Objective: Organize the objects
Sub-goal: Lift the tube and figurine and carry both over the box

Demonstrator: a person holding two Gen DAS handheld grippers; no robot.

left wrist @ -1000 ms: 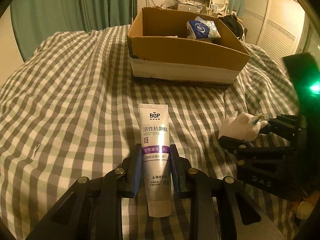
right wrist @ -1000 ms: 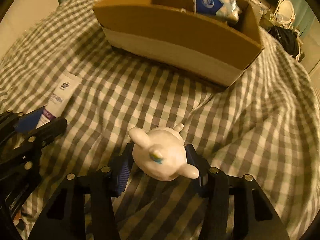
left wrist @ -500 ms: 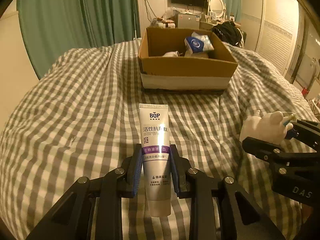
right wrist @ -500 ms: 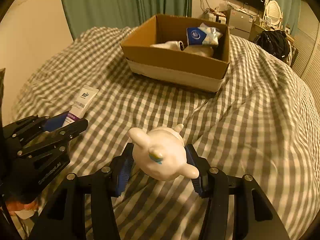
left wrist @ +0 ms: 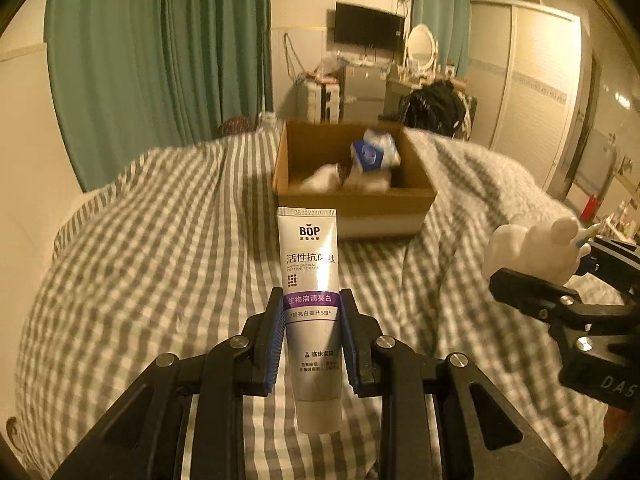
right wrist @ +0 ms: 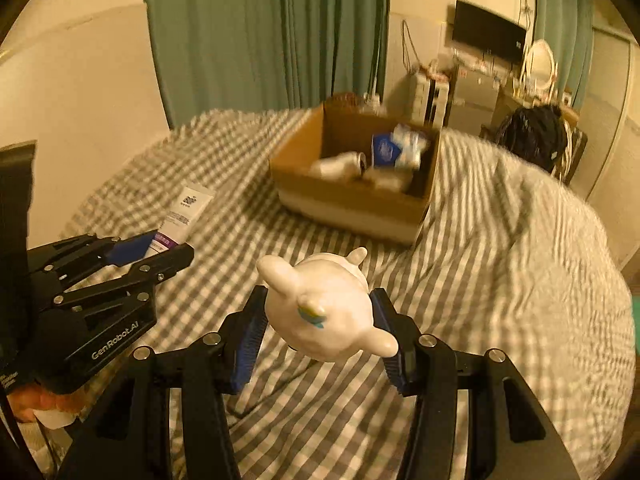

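Two grips loaded: my left gripper (left wrist: 311, 336) clamps the soft, light toothpaste tube (left wrist: 310, 296) mid-body, my right gripper (right wrist: 320, 330) pinches the smooth, likely fragile white figurine (right wrist: 320, 312), cardboard box (left wrist: 352, 200) ahead.

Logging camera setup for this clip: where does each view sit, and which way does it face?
Left wrist: sits on the left gripper, looking along its fingers at the clamped toothpaste tube and, beyond it, the cardboard box on the checked bedspread; the right gripper shows at the right edge.
Right wrist: sits on the right gripper, facing its clamped white figurine and the box; the left gripper shows at left.
Shared: box, bedspread, green curtains, both held items.
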